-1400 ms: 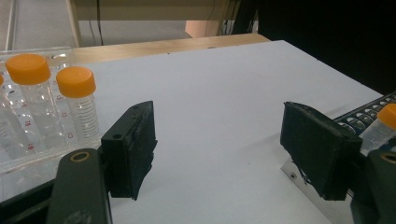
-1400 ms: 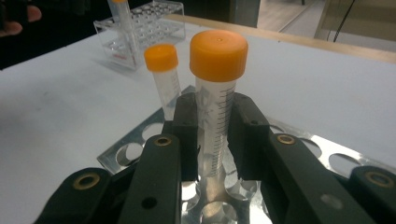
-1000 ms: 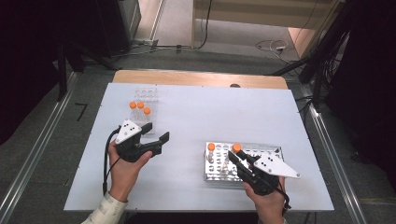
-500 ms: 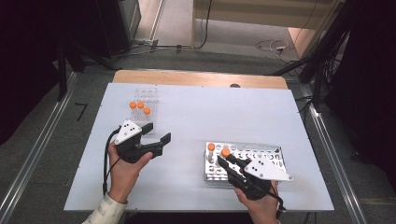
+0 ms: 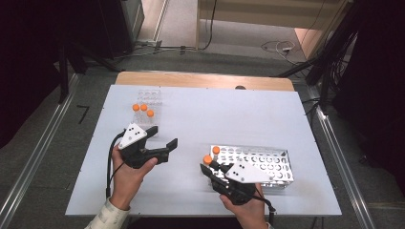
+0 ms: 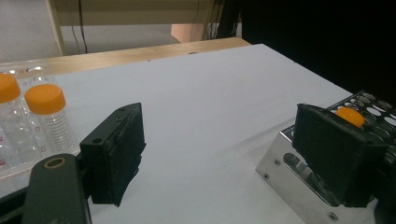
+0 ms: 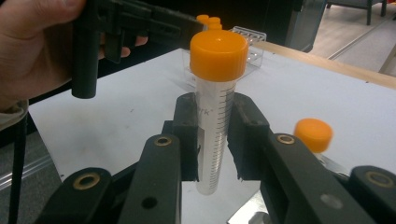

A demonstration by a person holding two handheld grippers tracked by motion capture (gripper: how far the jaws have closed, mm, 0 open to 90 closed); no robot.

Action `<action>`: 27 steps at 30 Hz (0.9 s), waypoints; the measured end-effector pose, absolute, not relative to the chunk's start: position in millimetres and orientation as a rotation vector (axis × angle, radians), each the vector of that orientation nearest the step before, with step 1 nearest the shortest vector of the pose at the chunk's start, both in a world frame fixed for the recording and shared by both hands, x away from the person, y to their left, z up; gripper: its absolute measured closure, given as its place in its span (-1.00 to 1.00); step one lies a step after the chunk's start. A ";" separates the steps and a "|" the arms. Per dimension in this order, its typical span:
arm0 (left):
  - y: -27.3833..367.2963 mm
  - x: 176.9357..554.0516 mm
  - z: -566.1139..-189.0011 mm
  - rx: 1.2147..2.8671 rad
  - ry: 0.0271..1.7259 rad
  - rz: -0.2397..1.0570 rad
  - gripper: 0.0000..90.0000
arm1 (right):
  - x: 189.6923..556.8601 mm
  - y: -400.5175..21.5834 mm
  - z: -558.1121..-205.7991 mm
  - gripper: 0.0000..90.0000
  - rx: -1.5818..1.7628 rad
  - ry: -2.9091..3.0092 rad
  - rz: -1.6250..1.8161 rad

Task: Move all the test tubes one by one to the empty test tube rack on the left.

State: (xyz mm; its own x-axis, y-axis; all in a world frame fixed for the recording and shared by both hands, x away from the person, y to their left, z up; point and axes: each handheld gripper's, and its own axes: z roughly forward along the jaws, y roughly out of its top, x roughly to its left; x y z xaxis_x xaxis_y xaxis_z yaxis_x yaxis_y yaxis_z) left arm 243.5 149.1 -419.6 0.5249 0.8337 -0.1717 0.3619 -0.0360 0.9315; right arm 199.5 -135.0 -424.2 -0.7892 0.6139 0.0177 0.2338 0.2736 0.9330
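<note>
White tabletop [image 5: 229, 114] spans the work area, with a wooden strip along its far edge and dark floor and cabling beyond. From the high view I locate my left gripper [image 5: 165, 147] at the left-centre of the table; its jaws have just been opening and now stand wide apart with nothing between them, which the left gripper view confirms: bare table surface lies between the two black pads. Just beyond that gripper, toward the far left, I see a clear plastic rack [image 5: 147, 102] holding three orange-capped tubes [image 5: 143, 109]; two of them appear at the left edge of the left gripper view. My right gripper [image 5: 208, 168] sits at the near left corner of the metal perforated rack [image 5: 267, 160], which rests on the table near the right-centre. In the right gripper view the jaws are clamped on the clear graduated body of an orange-capped tube [image 7: 217, 102], held upright, with the cap standing above the pads and the tip below them. A second capped tube [image 5: 216, 150] stands in the metal rack at its left end, just beside the held one. The two grippers are apart, not touching.
</note>
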 end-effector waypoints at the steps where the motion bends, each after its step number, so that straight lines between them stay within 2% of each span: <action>1: 148.6 242.3 -418.2 1.627 1.028 0.519 -0.61 | 200.3 -132.6 -425.3 0.60 0.771 2.211 1.518; 18: 122.4 215.9 -399.9 1.700 0.866 0.469 -0.53 | 222.0 -102.4 -442.8 0.60 0.804 2.270 1.470; 27: 112.4 214.9 -405.6 1.759 0.827 0.429 -0.25 | 221.9 -92.1 -443.7 0.60 0.781 2.288 1.470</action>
State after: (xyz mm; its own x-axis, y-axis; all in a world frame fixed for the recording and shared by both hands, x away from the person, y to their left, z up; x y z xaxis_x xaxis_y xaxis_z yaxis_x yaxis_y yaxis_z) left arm 214.9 112.4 -405.6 0.6913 0.7139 -0.1115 0.3200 -0.1643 0.9331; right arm 221.9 -92.1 -443.7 -0.8029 0.5953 0.0313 0.2760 0.3246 0.9047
